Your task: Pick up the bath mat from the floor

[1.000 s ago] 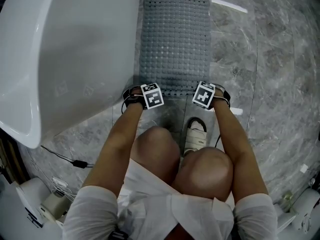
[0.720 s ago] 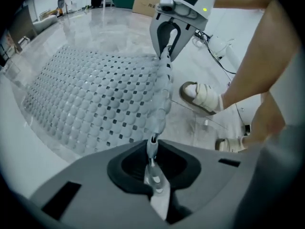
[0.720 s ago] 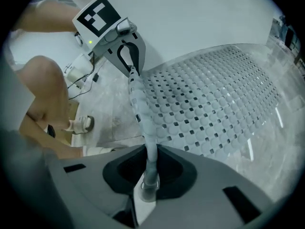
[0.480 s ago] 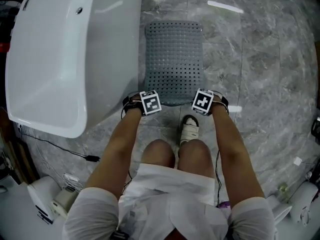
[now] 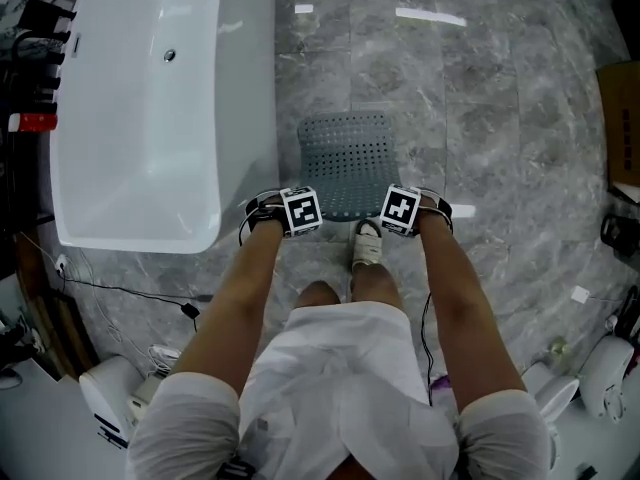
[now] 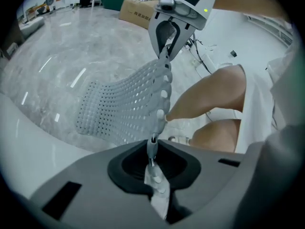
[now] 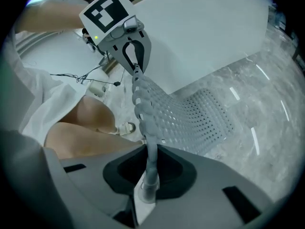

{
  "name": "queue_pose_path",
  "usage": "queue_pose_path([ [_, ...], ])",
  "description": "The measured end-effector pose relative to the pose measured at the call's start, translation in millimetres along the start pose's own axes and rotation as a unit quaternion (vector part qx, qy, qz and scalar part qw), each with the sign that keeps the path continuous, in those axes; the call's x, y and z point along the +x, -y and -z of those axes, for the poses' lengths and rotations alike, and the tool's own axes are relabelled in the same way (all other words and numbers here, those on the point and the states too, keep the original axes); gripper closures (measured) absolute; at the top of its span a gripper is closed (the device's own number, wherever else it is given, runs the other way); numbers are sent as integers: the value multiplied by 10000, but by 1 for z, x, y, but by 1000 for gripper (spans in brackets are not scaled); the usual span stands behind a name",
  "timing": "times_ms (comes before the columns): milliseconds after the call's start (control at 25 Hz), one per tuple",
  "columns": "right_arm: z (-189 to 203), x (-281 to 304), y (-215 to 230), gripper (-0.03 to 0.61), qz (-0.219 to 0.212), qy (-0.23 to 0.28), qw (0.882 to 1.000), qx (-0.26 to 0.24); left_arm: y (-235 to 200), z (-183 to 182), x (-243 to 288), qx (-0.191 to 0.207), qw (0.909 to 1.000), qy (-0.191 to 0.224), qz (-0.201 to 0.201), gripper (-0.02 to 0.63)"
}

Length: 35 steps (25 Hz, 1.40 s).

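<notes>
Currently the lifting step is in hand. Your left claw (image 6: 152, 163) is pressed together on one near corner of the bath mat (image 6: 124, 109), and your right claw (image 7: 150, 171) is pinching the other near corner. The mat's thin edge runs straight into each pair of jaws.

The near edge is stretched between the two claws, raised above the floor (image 5: 500, 118). The perforated sheet sags away from you in a curve. Its far edge lies low, on or just above the floor, near the outer wall of the bathtub (image 5: 150, 118); which of the two cannot be told. Your sandalled foot (image 5: 366, 245) stands just beside the mat's near edge.

Judged from this, the pick-up is well along but not complete. The next move calls for raising both claws evenly, at matched height and with firm pressure, until the far edge hangs free. Uneven lifting could let the limp sheet swing against the tub or slide out of one claw.

Containers: the bathtub holds nothing but its drain (image 5: 170, 56). A cardboard box (image 5: 620, 118) sits at the floor's right edge; its contents are not visible.
</notes>
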State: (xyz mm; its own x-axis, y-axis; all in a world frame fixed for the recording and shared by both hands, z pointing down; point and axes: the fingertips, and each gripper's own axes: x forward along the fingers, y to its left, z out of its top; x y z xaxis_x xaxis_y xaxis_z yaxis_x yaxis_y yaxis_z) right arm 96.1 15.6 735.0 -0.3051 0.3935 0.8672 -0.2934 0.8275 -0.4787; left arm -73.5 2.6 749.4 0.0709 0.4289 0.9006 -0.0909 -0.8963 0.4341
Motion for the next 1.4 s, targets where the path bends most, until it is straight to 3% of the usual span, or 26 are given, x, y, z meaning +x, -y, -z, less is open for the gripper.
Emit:
queue_pose_path([
  [520,7,-183,-97,515,-87,37,9999,97,92,-47,-186,191,9997,142,70,566],
  [680,19,-238,-121,515,-70,-35,10000,37,126,-67,-230,93,9995,253,182,566],
  [1040,34,-322,-114,515,138,52,9999,-84,138,-113,-305,84,9985,451,290,566],
  [1400,16,-353,-99,515,308,76,9994,-167,123,-115,-334,6,9973,709,189,565],
])
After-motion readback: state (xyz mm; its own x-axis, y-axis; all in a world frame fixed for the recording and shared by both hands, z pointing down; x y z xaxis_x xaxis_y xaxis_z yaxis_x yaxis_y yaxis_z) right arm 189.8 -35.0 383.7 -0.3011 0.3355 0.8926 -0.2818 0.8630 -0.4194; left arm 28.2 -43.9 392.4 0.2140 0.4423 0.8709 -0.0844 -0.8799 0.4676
